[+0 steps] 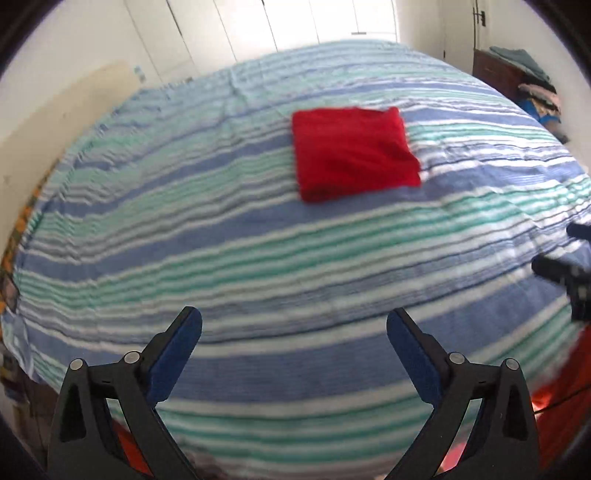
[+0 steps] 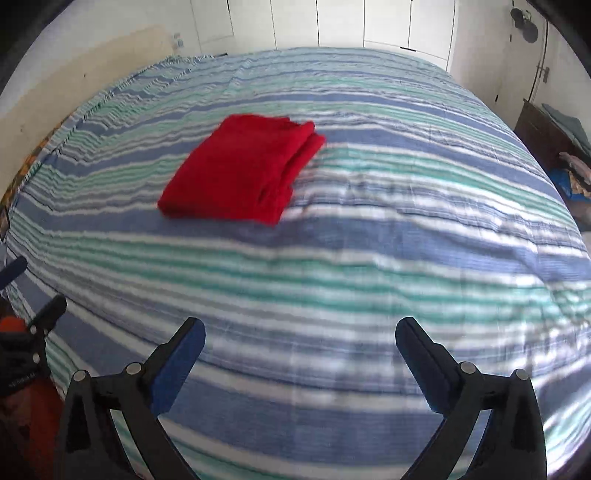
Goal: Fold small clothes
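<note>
A red garment (image 1: 352,151) lies folded into a thick rectangle on the striped bedspread (image 1: 221,240), its layered edges showing on the right side in the right wrist view (image 2: 243,173). My left gripper (image 1: 294,321) hangs over the near part of the bed, well short of the garment, open with nothing between its blue pads. My right gripper (image 2: 300,330) is likewise open and empty, back from the garment, which lies ahead and to its left. Each gripper shows at the edge of the other's view: the right gripper (image 1: 569,266) and the left gripper (image 2: 33,291).
The bedspread (image 2: 369,258) with blue, green and white stripes covers the whole bed. White wardrobe doors (image 2: 332,22) stand behind it. A dark wooden unit (image 1: 498,72) with stacked clothes (image 1: 539,96) stands at the right. Orange-red fabric (image 1: 561,398) shows at the near edge.
</note>
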Action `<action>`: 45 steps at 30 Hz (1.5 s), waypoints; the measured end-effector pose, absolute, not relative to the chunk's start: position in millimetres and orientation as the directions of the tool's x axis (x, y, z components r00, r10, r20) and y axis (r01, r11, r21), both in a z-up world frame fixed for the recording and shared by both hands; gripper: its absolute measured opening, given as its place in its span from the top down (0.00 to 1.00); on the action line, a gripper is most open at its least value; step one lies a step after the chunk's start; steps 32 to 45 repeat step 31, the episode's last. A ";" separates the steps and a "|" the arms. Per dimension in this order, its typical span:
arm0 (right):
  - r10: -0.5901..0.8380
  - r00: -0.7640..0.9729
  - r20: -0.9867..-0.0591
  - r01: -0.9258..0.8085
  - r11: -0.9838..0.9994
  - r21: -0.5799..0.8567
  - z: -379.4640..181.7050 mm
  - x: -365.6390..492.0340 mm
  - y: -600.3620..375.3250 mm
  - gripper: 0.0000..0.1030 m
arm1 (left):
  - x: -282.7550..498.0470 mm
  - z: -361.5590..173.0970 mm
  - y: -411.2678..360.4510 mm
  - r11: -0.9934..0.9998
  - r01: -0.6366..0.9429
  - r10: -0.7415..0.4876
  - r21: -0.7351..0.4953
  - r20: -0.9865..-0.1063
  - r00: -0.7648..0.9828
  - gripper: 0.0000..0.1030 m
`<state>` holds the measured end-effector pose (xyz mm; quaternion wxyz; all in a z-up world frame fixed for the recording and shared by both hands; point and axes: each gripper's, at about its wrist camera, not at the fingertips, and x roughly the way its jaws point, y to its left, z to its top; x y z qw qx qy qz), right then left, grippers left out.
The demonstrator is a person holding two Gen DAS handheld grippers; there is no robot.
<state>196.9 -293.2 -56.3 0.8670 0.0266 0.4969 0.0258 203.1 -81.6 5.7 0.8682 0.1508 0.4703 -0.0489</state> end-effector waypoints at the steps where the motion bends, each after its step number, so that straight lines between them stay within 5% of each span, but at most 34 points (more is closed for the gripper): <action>1: 0.075 0.502 -0.862 -0.016 0.997 0.078 -54.5 180.4 -291.8 0.01 | 200.5 7.4 -83.0 0.951 0.226 0.056 0.209 -0.839 0.541 0.02; 15: 0.012 0.601 -0.799 -0.084 0.995 -0.048 13.3 130.5 -224.4 0.01 | 174.9 44.4 -65.1 0.973 0.199 -0.019 0.117 -0.818 0.575 0.02; 45: -0.006 0.604 -0.797 -0.070 0.996 -0.060 14.0 125.3 -224.0 0.01 | 177.6 40.8 -68.2 0.975 0.186 -0.009 0.119 -0.821 0.571 0.02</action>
